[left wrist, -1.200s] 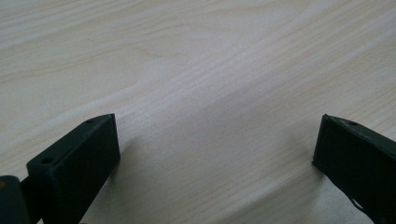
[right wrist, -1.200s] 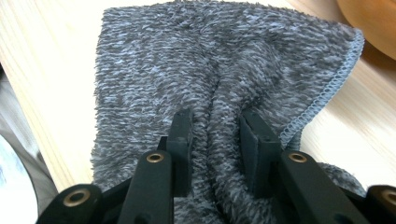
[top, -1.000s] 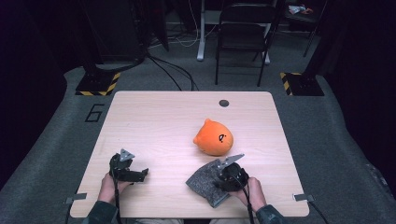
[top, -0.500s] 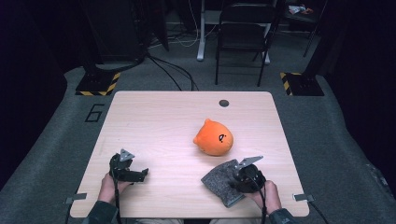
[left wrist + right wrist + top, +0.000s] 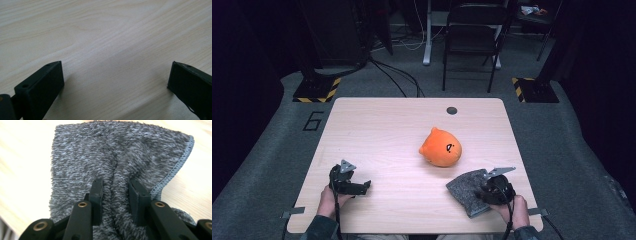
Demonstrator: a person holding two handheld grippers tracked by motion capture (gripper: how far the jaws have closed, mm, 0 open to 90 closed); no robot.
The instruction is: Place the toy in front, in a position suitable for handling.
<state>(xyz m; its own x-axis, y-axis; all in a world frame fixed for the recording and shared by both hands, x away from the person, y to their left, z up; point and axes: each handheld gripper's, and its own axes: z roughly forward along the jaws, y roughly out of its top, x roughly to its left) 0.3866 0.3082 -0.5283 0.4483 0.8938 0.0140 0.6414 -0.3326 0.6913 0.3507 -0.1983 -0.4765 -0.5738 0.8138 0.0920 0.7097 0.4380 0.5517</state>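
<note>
— right gripper [image 5: 113,195]?
— jaws pinched on a ridge of the fuzzy grey towel [image 5: 467,190] at the worktop's [image 5: 382,130] near right corner.
— left gripper [image 5: 115,82]?
— jaws wide, over bare pale woodgrain.

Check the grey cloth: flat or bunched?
Bunched. The grey cloth is pinched into a ridge between the right gripper jaws, creases fanning out from there.

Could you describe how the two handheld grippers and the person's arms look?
Both the left gripper and the right gripper are black, each with a grey three-cornered plate on top and a thin dark cable trailing toward the person. The right gripper's fingers are flat black blocks on arms with brass-coloured pivots. The person wears dark sleeves.
</note>
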